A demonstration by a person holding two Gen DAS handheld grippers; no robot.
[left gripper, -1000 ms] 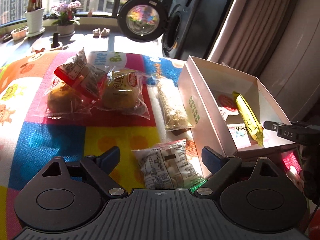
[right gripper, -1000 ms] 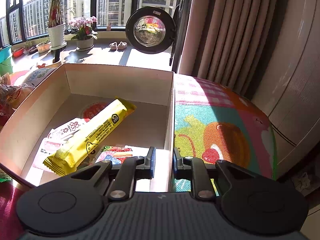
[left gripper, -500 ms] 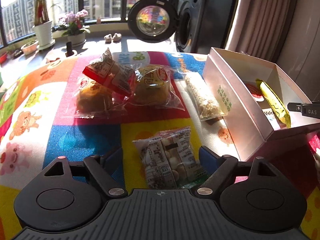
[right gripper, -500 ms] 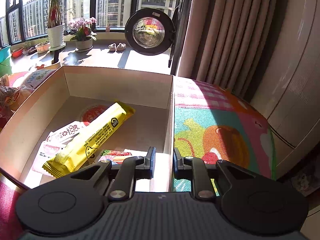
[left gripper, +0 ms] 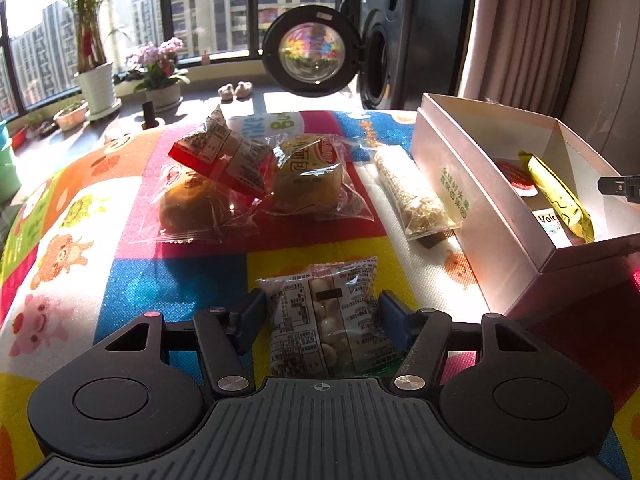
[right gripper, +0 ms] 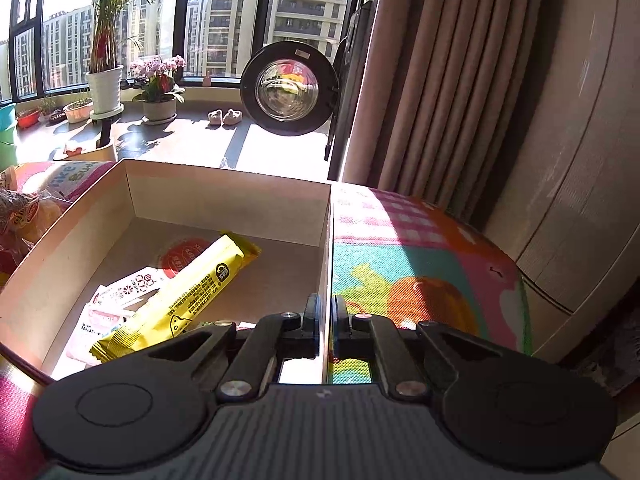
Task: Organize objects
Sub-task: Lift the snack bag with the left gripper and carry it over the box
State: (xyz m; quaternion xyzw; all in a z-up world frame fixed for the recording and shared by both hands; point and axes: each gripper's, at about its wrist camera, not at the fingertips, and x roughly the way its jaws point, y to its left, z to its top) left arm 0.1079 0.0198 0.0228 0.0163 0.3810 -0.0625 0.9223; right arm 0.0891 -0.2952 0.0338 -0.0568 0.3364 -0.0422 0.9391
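From the left wrist view, five snack packets lie outside the cardboard box (left gripper: 472,200) on the colourful mat (left gripper: 120,248): two clear-wrapped buns (left gripper: 308,176) side by side, one red-and-grey packet (left gripper: 224,156) propped across them, one long cereal bar (left gripper: 412,192) lying just beside the box's left wall, and one clear packet of white candies (left gripper: 328,320) nearest the camera, left of the box's near corner. The left gripper (left gripper: 322,314) stands wide, its blue-padded fingers (left gripper: 250,314) flanking the candy packet on either side; whether the pads touch the wrapper I cannot tell. Inside the box this view catches one yellow bar (left gripper: 556,196) and a red round packet, and the tip of the right gripper (left gripper: 618,188) at the box's far-right edge. From the right wrist view, the right gripper (right gripper: 326,324) is pinched narrow on the right wall of the box (right gripper: 224,196), one finger inside and one outside. This view opens up the box's contents better: the one yellow bar (right gripper: 188,296) lying slantwise over one red round packet (right gripper: 184,256) and some white sachets (right gripper: 120,296) whose count I cannot make out. It also shows the mat right of the box, while the candy packet and cereal bar are out of its sight.
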